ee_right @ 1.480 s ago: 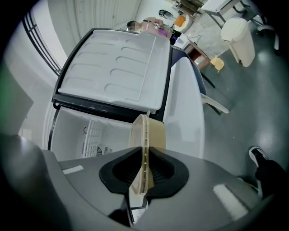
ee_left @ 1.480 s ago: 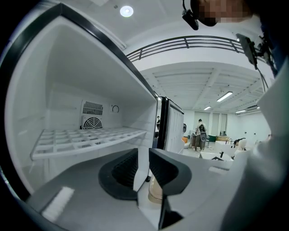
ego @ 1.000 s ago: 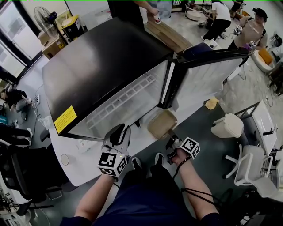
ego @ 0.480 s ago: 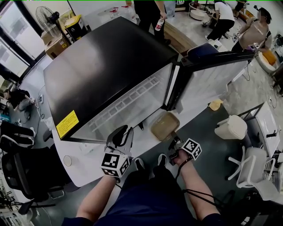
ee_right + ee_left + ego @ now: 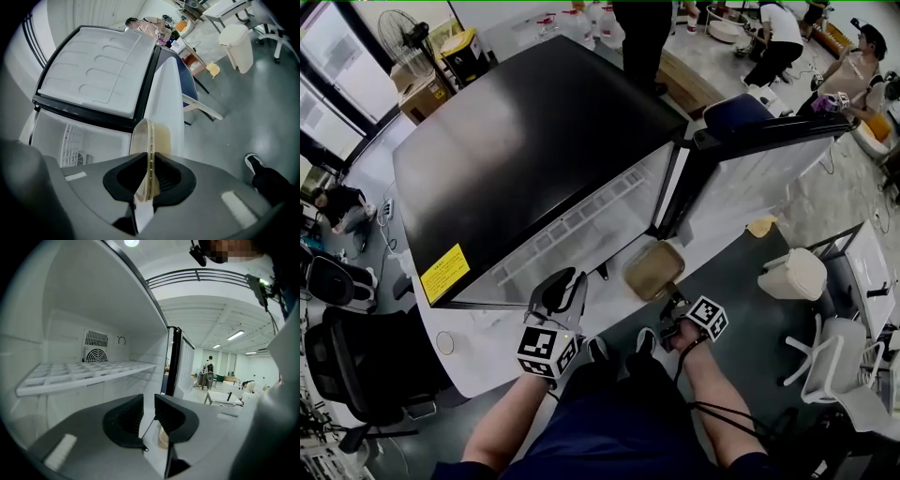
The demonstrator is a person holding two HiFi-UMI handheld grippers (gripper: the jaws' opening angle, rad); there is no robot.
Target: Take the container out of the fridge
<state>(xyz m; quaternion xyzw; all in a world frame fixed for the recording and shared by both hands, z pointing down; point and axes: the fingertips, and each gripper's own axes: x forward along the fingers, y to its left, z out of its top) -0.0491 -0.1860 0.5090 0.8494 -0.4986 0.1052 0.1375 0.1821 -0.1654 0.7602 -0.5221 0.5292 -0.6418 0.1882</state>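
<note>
The tan, flat, lidded container (image 5: pixel 654 270) hangs just outside the open fridge (image 5: pixel 534 141), in front of its lower right corner. My right gripper (image 5: pixel 668 298) is shut on the container's near rim. In the right gripper view the container (image 5: pixel 151 138) stands edge-on between the pads, with my right gripper (image 5: pixel 149 176) clamped on it. My left gripper (image 5: pixel 558 286) is held at the fridge's front edge, to the left of the container. In the left gripper view my left gripper (image 5: pixel 148 413) has its jaws a little apart, with nothing between them.
The fridge door (image 5: pixel 750 178) stands swung open to the right. Inside is a white wire shelf (image 5: pixel 84 373). The fridge sits on a white table (image 5: pixel 487 347). A white bin (image 5: pixel 794 274) and chairs (image 5: pixel 825 361) stand at the right. People (image 5: pixel 642 37) stand behind the fridge.
My right gripper has sunk a little with the container still in it. My left gripper has stayed in place.
</note>
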